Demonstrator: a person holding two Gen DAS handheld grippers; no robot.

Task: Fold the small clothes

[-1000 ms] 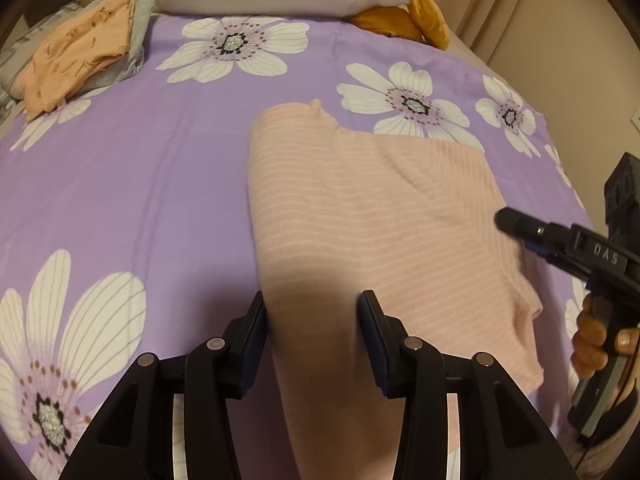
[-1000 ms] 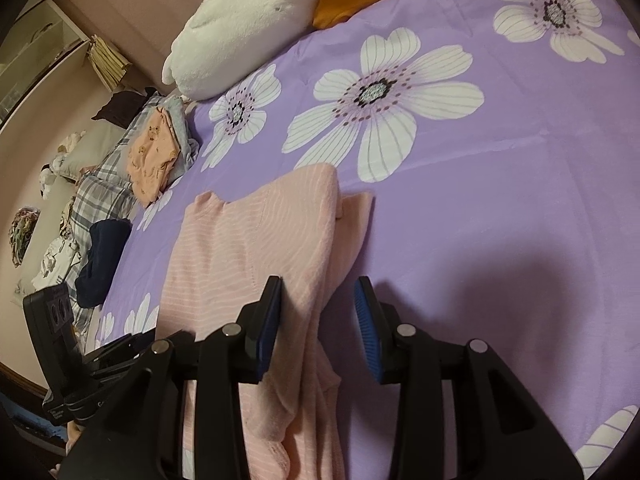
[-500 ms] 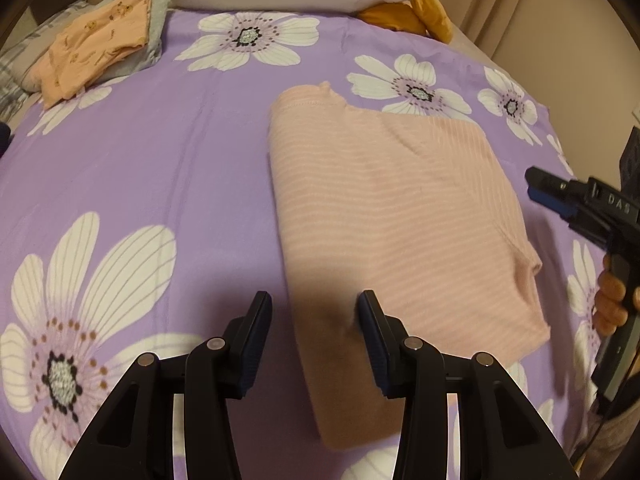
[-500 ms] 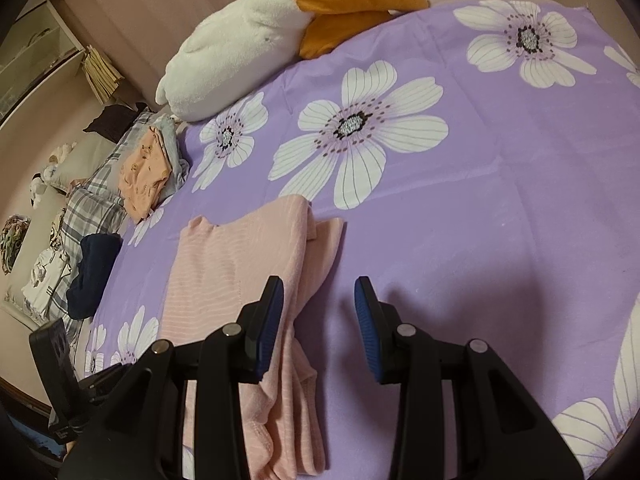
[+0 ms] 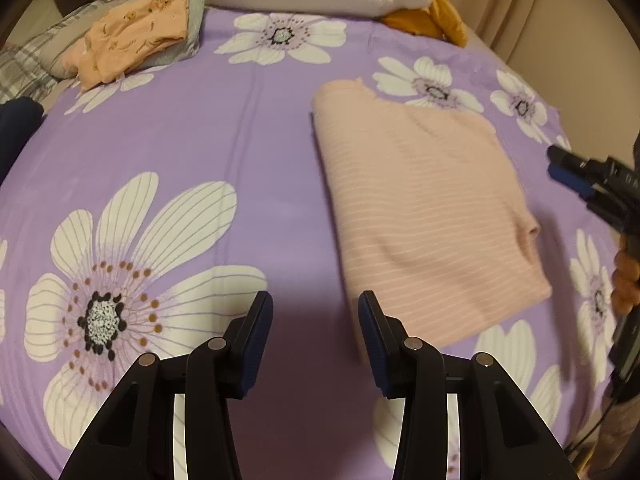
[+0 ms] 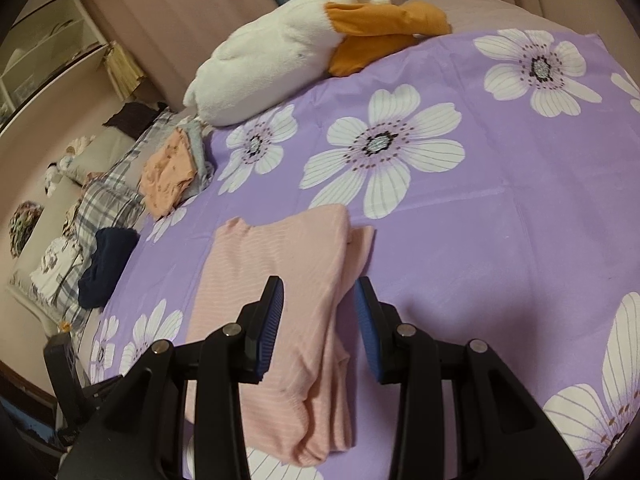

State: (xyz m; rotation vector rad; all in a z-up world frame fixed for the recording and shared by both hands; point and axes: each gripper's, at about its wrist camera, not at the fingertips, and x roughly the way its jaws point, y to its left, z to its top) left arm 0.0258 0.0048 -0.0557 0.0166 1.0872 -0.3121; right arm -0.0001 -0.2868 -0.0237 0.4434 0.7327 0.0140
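Left wrist view: left gripper half open, empty, bottom centre; right gripper likewise. Pink striped garment lies folded centre-right, soft, light; probably pinch a folded edge. Orange folded pile upper left.

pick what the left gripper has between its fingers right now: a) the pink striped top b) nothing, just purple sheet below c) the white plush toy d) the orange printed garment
b: the left gripper is open over bare purple sheet; the pink striped top lies flat off to its right, untouched.
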